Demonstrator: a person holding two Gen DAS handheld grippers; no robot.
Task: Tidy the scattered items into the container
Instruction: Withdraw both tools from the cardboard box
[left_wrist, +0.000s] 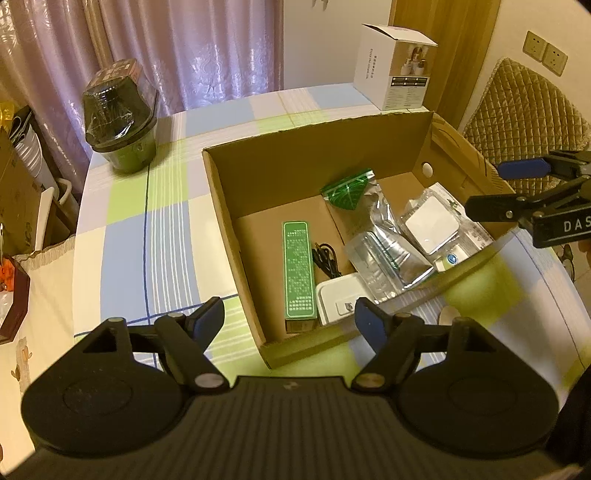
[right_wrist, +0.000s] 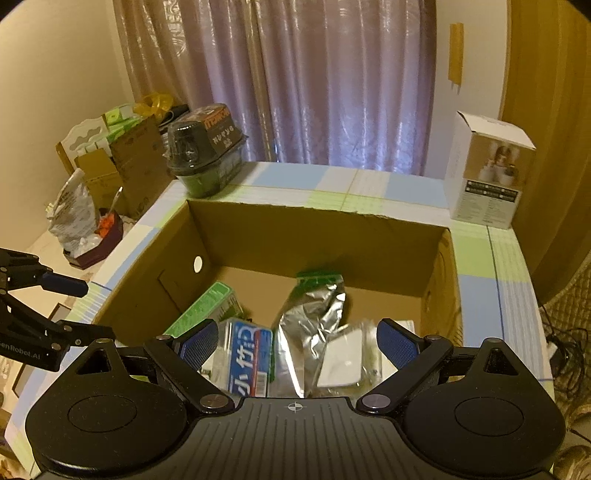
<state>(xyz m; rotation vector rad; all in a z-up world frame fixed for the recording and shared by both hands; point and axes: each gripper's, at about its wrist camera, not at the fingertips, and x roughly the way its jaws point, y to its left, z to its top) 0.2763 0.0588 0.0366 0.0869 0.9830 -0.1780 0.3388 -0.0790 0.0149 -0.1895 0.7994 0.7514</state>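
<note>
Your left gripper (left_wrist: 290, 317) hangs over the box's (left_wrist: 295, 162) near wall, jaws apart and empty; your right gripper (right_wrist: 297, 341) hovers over the pouch (right_wrist: 314, 317), jaws apart; items lie inside the box; likely done.

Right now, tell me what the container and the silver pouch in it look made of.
container: corrugated cardboard by the look, matte brown, with a rough torn rim.
silver pouch: probably metallised foil or plastic film, glossy and crinkled, catching bright highlights.
</note>
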